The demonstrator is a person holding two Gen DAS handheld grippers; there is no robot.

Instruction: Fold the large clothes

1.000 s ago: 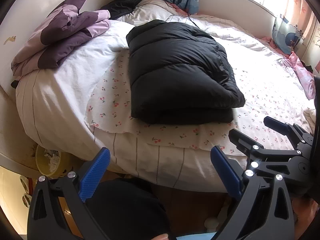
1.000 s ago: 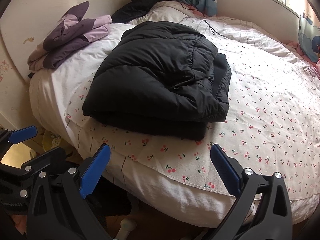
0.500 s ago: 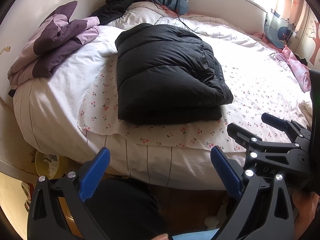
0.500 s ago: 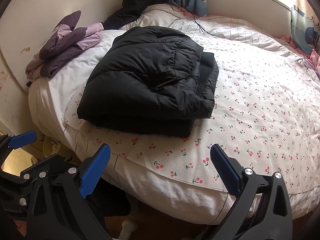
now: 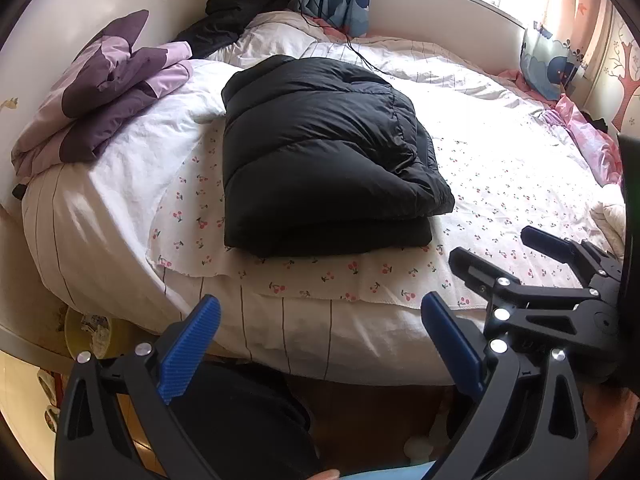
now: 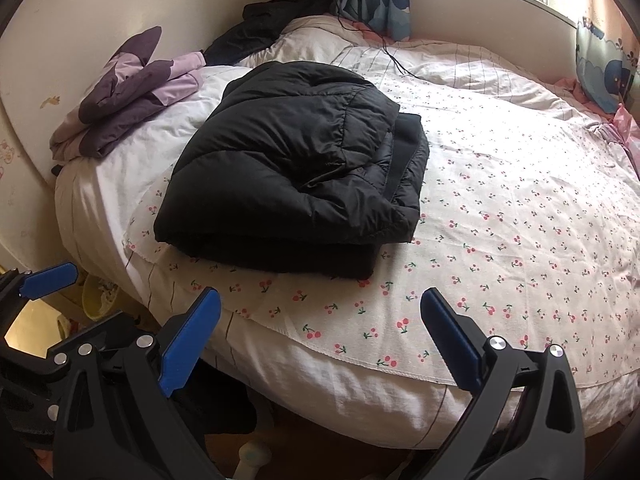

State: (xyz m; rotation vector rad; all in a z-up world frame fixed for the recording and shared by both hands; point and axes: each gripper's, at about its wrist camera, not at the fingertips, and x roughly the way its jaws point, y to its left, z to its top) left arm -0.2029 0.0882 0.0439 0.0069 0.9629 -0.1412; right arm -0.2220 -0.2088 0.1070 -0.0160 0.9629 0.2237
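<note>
Black puffy jacket (image 5: 324,152) is the thing being folded, and it is being seen ahead of both claws. The left claw (image 5: 320,344) is being held wide apart, with nothing between its blue pads (image 5: 188,348). The right claw (image 6: 320,336) is being held wide apart too, and nothing is being gripped by it. Both claws are being kept low, off the near edge of the bed (image 5: 280,320), and the jacket is not being touched by either one.

Moving outward, the jacket is being seen lying on the cherry-print sheet (image 6: 500,248), a little way in from the bed's near edge. It is looking folded already into a thick, stacked bundle. Its long side is being seen running away from the claws, toward the far end of the bed. From the left claw it is lying straight ahead. From the right claw it is lying ahead and a bit to the left. Which claw is nearer cannot be told for sure; both are looking about as close.

Farther out, a purple jacket (image 5: 104,92) is being seen bunched at the left edge of the bed, well apart from the black one. The fold is being judged as nearly done or finished.
</note>
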